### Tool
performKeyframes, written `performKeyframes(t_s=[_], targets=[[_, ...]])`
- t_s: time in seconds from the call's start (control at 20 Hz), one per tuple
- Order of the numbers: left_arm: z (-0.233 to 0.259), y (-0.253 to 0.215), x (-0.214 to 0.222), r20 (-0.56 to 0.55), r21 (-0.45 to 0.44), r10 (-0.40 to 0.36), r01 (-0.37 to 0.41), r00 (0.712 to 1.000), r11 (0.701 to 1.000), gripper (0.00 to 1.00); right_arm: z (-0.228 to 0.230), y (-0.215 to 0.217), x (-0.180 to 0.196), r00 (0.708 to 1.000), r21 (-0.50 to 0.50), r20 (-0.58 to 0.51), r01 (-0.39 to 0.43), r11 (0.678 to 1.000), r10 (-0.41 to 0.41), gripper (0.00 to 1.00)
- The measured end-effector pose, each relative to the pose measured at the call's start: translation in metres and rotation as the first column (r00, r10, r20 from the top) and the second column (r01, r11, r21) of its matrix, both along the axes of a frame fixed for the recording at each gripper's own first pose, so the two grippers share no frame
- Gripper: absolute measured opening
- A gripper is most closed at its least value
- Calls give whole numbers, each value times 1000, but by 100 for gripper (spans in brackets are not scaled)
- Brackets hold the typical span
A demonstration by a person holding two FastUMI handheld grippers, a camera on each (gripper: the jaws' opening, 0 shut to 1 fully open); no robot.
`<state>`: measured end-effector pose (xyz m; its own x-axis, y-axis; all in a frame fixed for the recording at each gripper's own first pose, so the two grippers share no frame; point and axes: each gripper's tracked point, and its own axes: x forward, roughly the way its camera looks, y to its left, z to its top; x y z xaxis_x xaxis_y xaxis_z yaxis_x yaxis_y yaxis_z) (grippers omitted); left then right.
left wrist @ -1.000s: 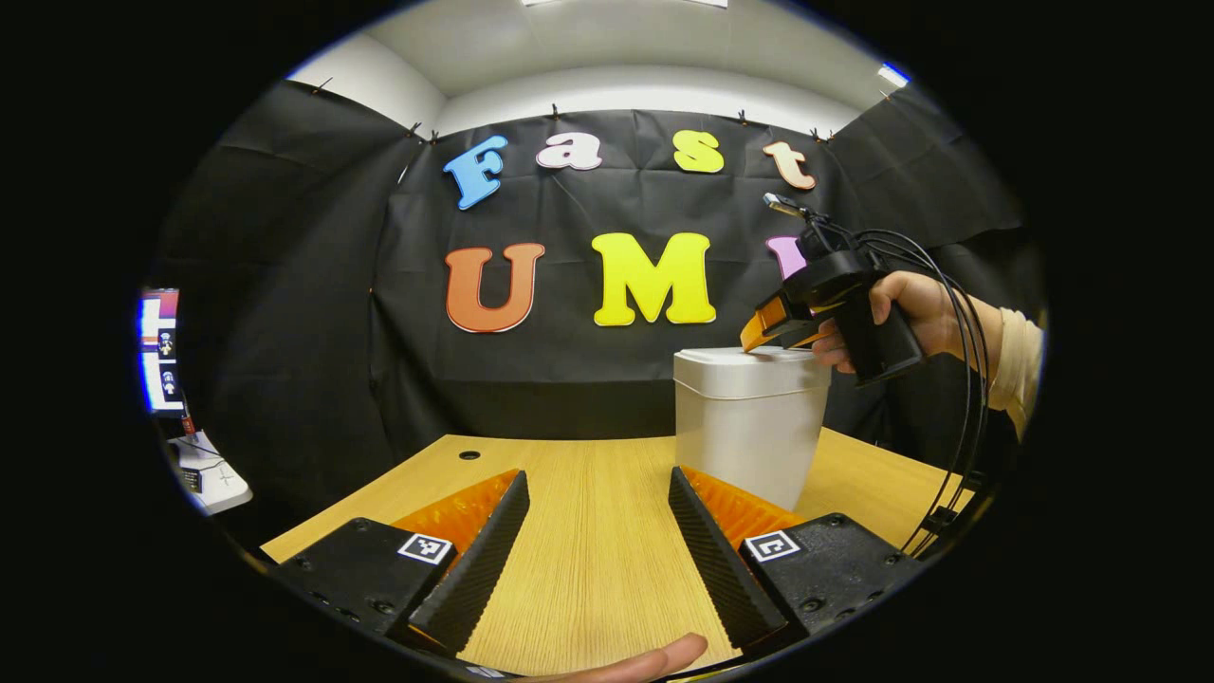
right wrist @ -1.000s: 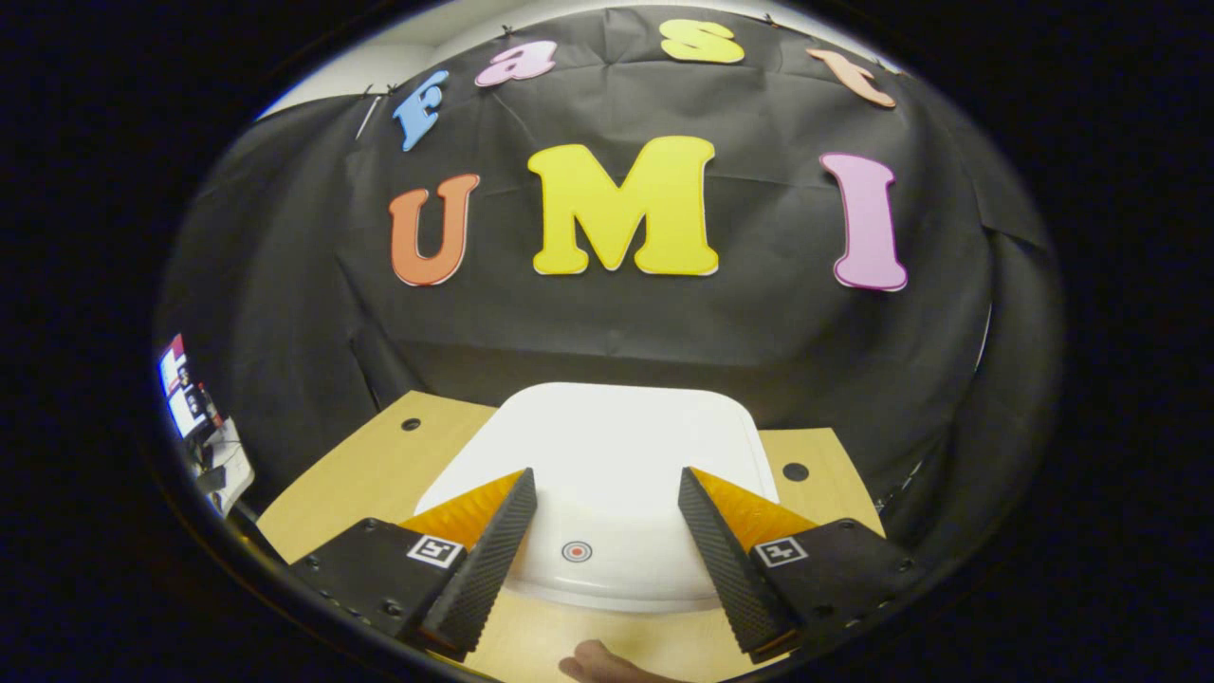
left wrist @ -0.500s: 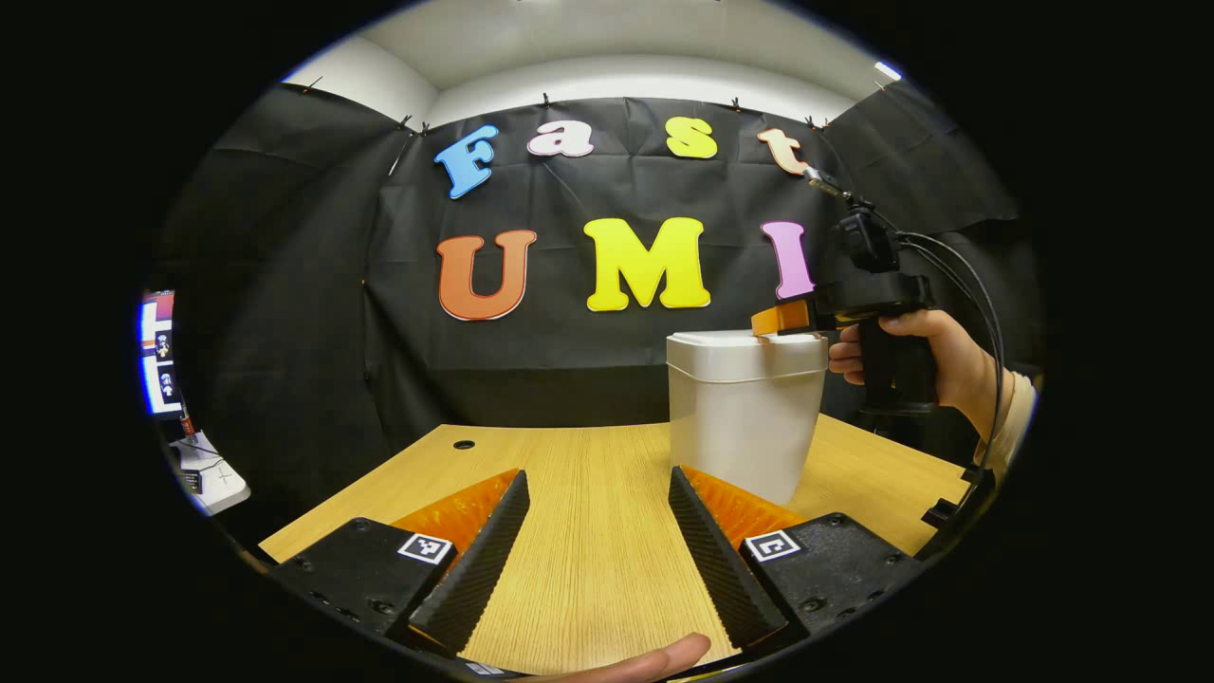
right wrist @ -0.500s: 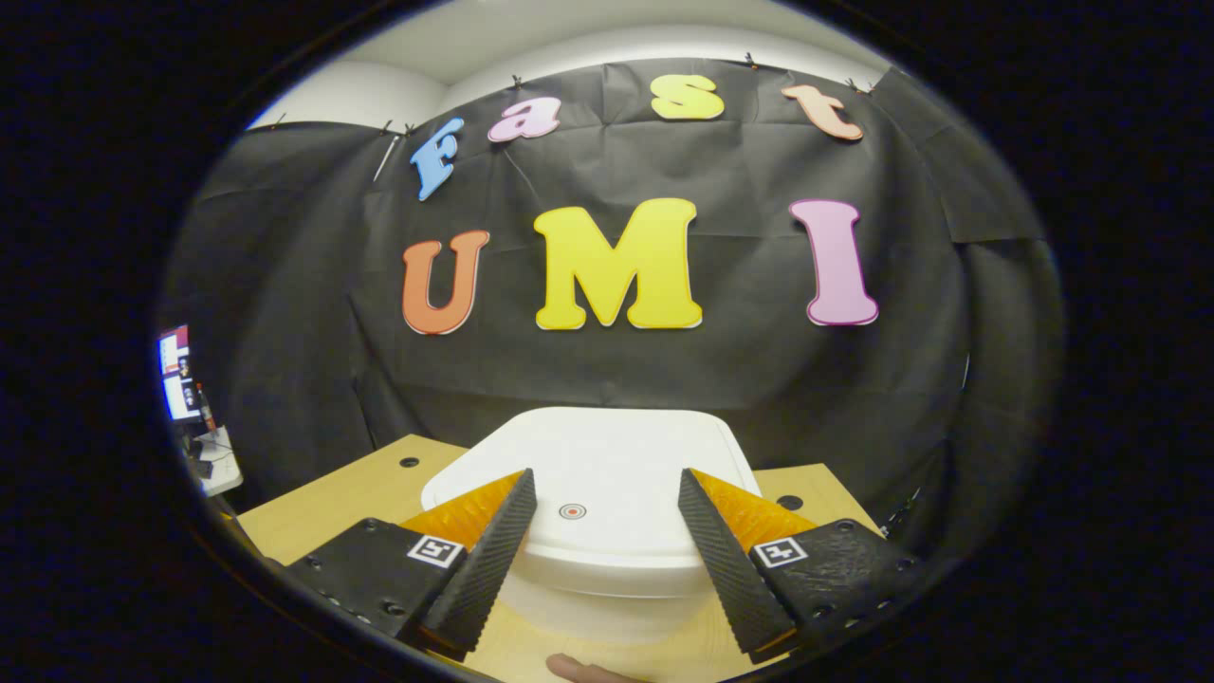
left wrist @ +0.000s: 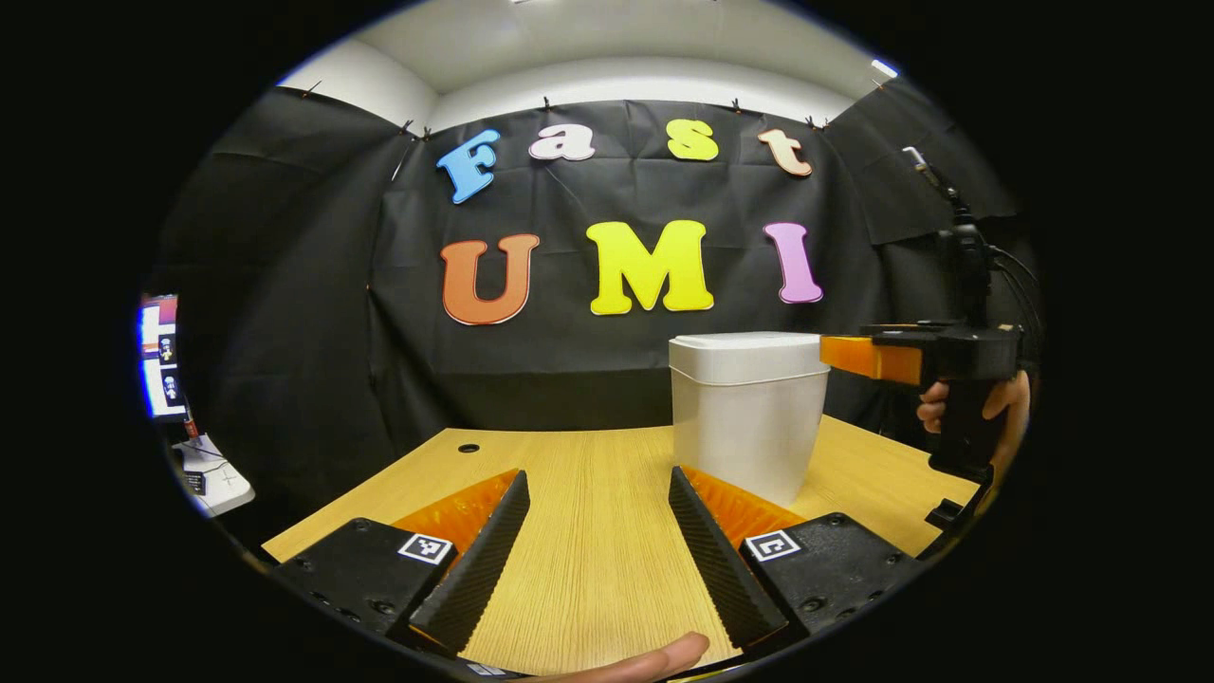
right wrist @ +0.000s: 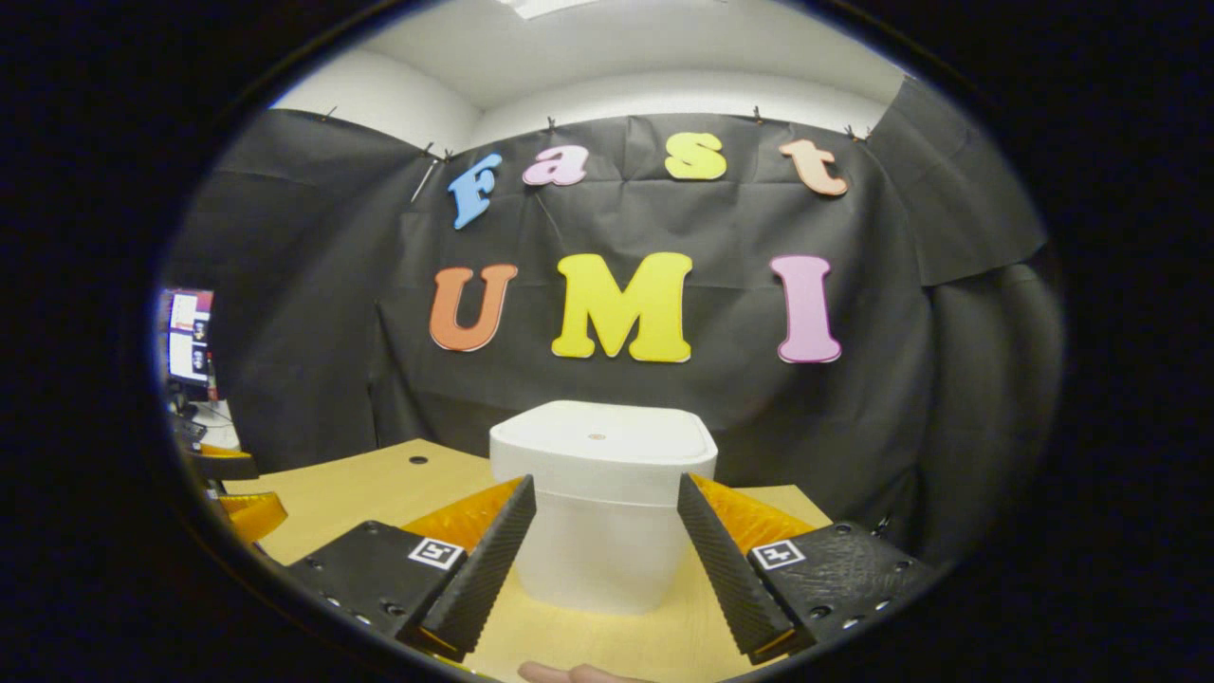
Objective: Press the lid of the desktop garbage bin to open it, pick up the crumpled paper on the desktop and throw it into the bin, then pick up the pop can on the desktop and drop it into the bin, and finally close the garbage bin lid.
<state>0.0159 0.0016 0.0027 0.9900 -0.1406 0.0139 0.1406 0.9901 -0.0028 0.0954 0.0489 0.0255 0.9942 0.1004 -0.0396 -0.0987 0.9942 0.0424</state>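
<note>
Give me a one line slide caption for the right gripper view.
Open right gripper faces the white desktop bin, lid closed, on the wooden desk.

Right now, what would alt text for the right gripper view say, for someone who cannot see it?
A white garbage bin with its lid shut stands on a wooden desk, straight ahead of the open right claw. A black cloth wall hangs behind it, and a screen glows at far left.

Bin [left wrist: 747, 417] alone on bare desk [left wrist: 588, 531]
</note>
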Motion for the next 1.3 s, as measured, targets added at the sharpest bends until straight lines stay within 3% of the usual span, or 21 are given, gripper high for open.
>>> performKeyframes(t_s=[0.2,0.45,0.55,0.8,1.3], targets=[[6,9,-3,19,13,54,-54,998,998,96,-29,-8,-42,999,5,-45,16,1000,-16,94],[16,0,-13,61,21,73,-74,996,997,96,-51,-61,-70,988,-36,-57,140,990,-142,95],[17,-2,-14,65,8,82,-82,995,997,96,-56,-71,-76,986,-33,-54,156,987,-157,96],[9,-7,-12,43,-51,76,-74,996,996,96,-66,-69,-77,987,-24,-66,146,989,-147,96],[9,-6,-13,43,-33,66,-65,997,997,96,-82,-64,-73,984,-94,-85,147,985,-155,96]])
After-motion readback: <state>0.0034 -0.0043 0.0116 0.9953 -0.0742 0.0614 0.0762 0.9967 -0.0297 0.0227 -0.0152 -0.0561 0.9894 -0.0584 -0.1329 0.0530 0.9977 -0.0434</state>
